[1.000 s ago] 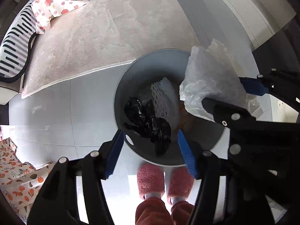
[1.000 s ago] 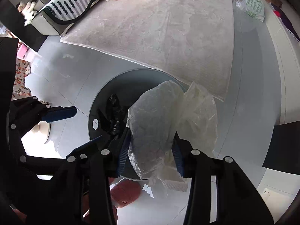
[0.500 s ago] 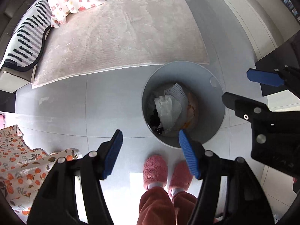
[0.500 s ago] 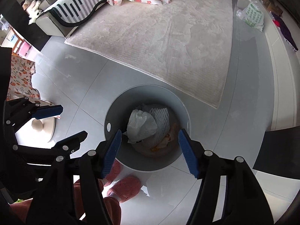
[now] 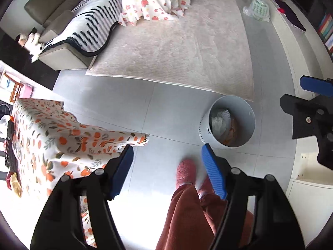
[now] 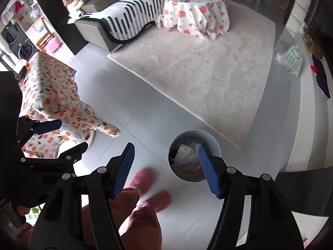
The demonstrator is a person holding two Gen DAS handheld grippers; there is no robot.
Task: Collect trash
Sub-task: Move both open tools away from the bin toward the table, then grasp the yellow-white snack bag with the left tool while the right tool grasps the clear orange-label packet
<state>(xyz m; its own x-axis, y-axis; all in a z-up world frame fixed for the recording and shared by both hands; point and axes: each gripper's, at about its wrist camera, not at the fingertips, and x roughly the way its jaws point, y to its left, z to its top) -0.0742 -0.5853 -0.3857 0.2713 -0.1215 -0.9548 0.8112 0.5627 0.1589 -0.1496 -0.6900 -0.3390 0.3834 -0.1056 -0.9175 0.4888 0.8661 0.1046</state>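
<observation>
Nearest the lens, the left tongs (image 5: pixel 166 169) stand with blue pads apart and nothing between them; the jaws have just been opening further. The right tongs (image 6: pixel 165 169) are likewise parted and empty, having just been opening. Below both, the person's rust-coloured trouser leg (image 6: pixel 133 214) and pink slippers (image 6: pixel 155 201) rest on the grey tiled floor (image 5: pixel 170 108).

Just beyond the slippers stands the round grey bin (image 5: pixel 247 123), upright on the tiles and near the corner of the beige rug (image 5: pixel 177 45). Inside it lies the collected trash: a crumpled white plastic bag (image 6: pixel 184 151) on top, white foam netting (image 6: pixel 195 145) beside it, and something orange lower down.

To the left, a bench draped in an orange-print cloth (image 6: pixel 56 95) reaches the floor.

Farther off, a second bench under a red-flower cloth (image 6: pixel 195 10) sits on the rug beside a sofa with a striped throw (image 6: pixel 135 10). A white-and-green plastic bag (image 6: pixel 290 60) lies on the floor by the far wall.
</observation>
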